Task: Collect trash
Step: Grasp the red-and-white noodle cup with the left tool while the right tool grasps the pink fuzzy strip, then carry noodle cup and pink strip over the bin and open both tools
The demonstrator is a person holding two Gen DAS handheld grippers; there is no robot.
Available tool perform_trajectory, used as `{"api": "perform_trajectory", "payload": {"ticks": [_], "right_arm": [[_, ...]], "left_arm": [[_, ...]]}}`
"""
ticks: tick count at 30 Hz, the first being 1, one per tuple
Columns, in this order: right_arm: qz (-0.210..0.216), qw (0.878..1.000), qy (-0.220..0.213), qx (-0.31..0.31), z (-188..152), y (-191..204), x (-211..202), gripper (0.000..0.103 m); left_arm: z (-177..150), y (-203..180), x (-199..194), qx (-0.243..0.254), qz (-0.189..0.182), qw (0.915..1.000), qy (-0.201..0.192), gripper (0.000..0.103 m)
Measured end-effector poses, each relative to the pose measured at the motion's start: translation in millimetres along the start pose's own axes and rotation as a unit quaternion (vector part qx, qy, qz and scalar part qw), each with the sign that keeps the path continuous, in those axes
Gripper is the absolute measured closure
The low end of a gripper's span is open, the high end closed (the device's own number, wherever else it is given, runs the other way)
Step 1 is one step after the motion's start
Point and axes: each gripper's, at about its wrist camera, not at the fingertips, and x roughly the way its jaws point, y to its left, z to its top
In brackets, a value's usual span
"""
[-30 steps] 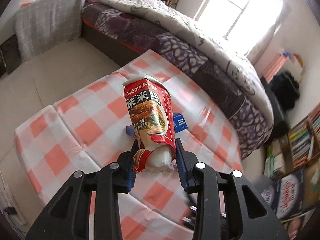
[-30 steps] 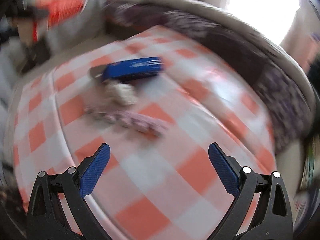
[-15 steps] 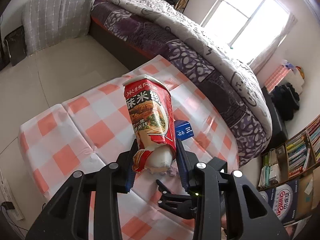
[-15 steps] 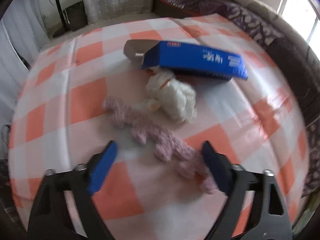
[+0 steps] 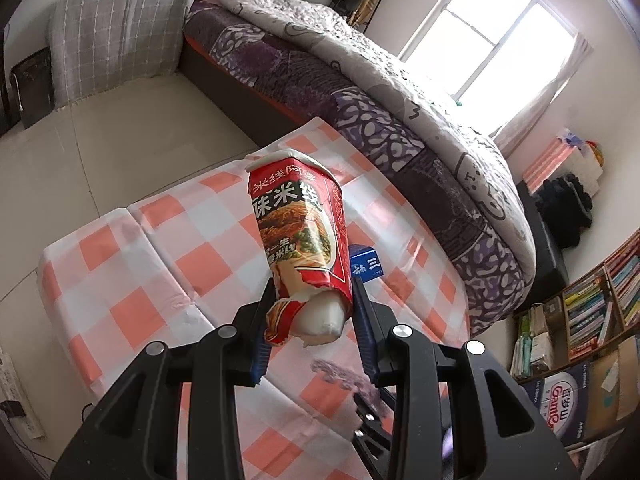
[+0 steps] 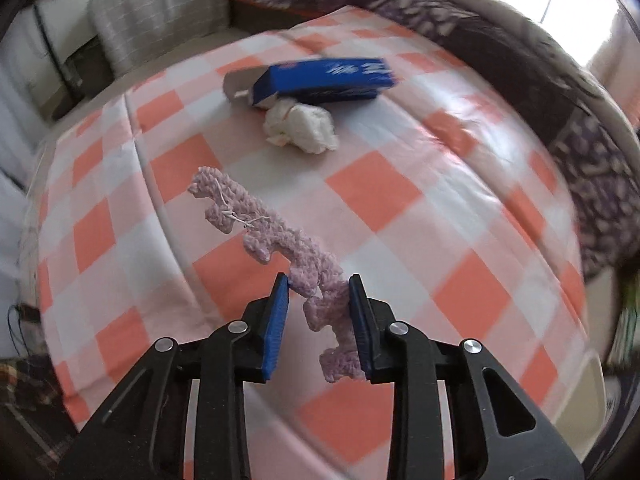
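My left gripper [image 5: 312,320] is shut on a red noodle cup [image 5: 300,232] with a torn base and holds it above the checked table [image 5: 132,280]. My right gripper [image 6: 318,312] has closed around the near end of a lilac knitted strip [image 6: 276,240], which trails away over the table [image 6: 400,184]. A crumpled white tissue [image 6: 300,128] lies beyond it, touching a blue box [image 6: 324,80]. The blue box also shows in the left wrist view [image 5: 366,266], partly behind the cup.
A bed with a purple patterned cover [image 5: 360,92] runs along the table's far side. A grey checked cushion [image 5: 116,36] leans at the far left. A bookshelf [image 5: 592,312] and a cardboard box [image 5: 560,404] stand at the right.
My right gripper went from wide open to closed around the lilac strip's near end. My left gripper rose a little with the noodle cup.
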Motion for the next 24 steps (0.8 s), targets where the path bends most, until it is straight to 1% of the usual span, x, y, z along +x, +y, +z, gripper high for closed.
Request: {"api": "perform_trajectory", "payload": {"ticks": [6, 10, 13, 15, 18, 19, 22, 24], "right_arm": [[-0.041, 0.996, -0.027, 0.071, -15.8, -18.1, -48.2, 0.074], [-0.054, 0.991, -0.043, 0.117, -27.5, -38.9, -71.3, 0.074], [-0.071, 0.986, -0.063, 0.137, -35.6, -54.2, -81.0, 0.074], [-0.073, 0.983, -0.069, 0.156, -39.6, -64.5, -81.7, 0.074], [-0.061, 0.975, -0.061, 0.207, -50.2, -89.2, -79.0, 0.074], [-0.061, 0.973, -0.060, 0.213, -51.8, -92.9, -79.1, 0.074], [-0.074, 0.968, -0.064, 0.230, -57.3, -107.9, -86.4, 0.074], [-0.077, 0.962, -0.068, 0.252, -62.3, -122.2, -93.5, 0.074]], "left_arm": [[-6.9, -11.7, -4.6, 0.018, -0.006, 0.9998, -0.002, 0.068], [-15.2, -26.5, -0.6, 0.041, -0.003, 0.9992, 0.003, 0.067], [-22.1, -38.2, 4.9, 0.059, 0.002, 0.9982, 0.007, 0.068], [-27.3, -45.9, 9.3, 0.072, 0.006, 0.9974, 0.010, 0.068], [-35.9, -58.4, 16.5, 0.092, 0.012, 0.9956, 0.014, 0.068], [-39.7, -64.3, 19.9, 0.100, 0.014, 0.9947, 0.017, 0.068], [-49.2, -78.2, 26.9, 0.117, 0.013, 0.9927, 0.025, 0.068], [-55.1, -85.6, 30.6, 0.127, 0.012, 0.9915, 0.028, 0.068]]}}
